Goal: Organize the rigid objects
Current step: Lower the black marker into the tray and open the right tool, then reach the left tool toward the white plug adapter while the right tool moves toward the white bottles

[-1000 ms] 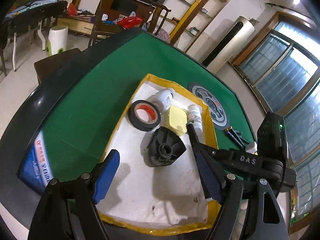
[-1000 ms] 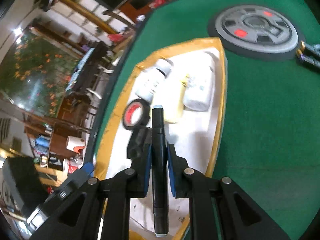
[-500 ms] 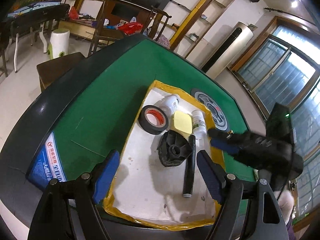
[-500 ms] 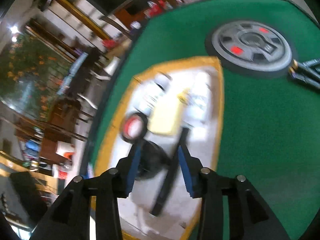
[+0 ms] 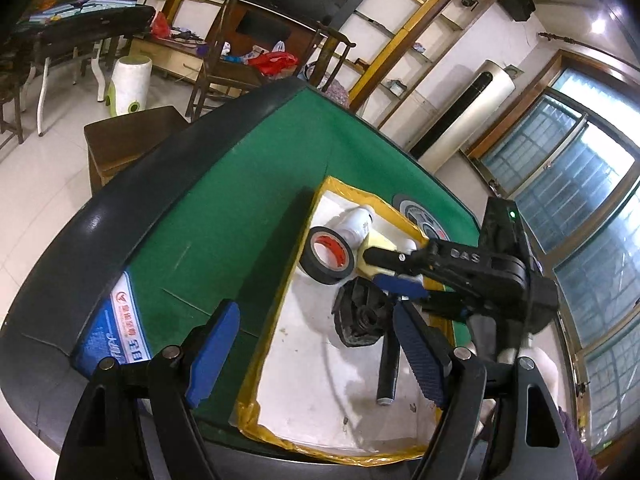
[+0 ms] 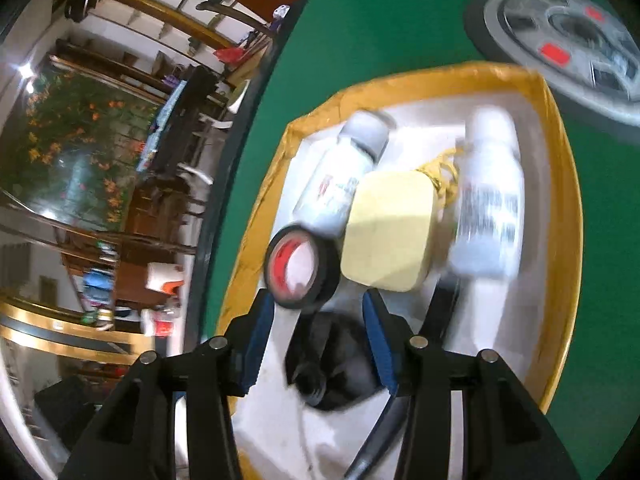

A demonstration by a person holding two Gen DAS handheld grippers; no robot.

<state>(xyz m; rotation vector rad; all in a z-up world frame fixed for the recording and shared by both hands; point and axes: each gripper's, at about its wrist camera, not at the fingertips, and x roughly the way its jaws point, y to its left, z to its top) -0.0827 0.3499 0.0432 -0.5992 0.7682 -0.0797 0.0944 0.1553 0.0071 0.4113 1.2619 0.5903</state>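
Observation:
A white tray with a yellow rim point(image 5: 276, 312) point(image 6: 560, 280) sits on the green table. In it lie a black tape roll point(image 5: 326, 256) point(image 6: 300, 268), two white bottles point(image 6: 340, 184) point(image 6: 488, 208), a yellow block point(image 5: 376, 246) point(image 6: 388, 232), a black plastic part point(image 5: 360, 316) point(image 6: 328, 364) and a black marker point(image 5: 390, 364) point(image 6: 376, 436). My right gripper point(image 6: 318, 340) point(image 5: 396, 276) is open and empty, its jaws standing over the black part. My left gripper point(image 5: 316, 356) is open and empty above the tray's near end.
A round grey dial point(image 6: 560, 48) point(image 5: 416, 216) is set into the green felt beyond the tray. The table has a dark raised rim point(image 5: 120, 216). Chairs and furniture stand on the floor at the far left.
My right gripper has let go of the black marker, which now lies in the tray. The gripper opened and moved over the black plastic part.

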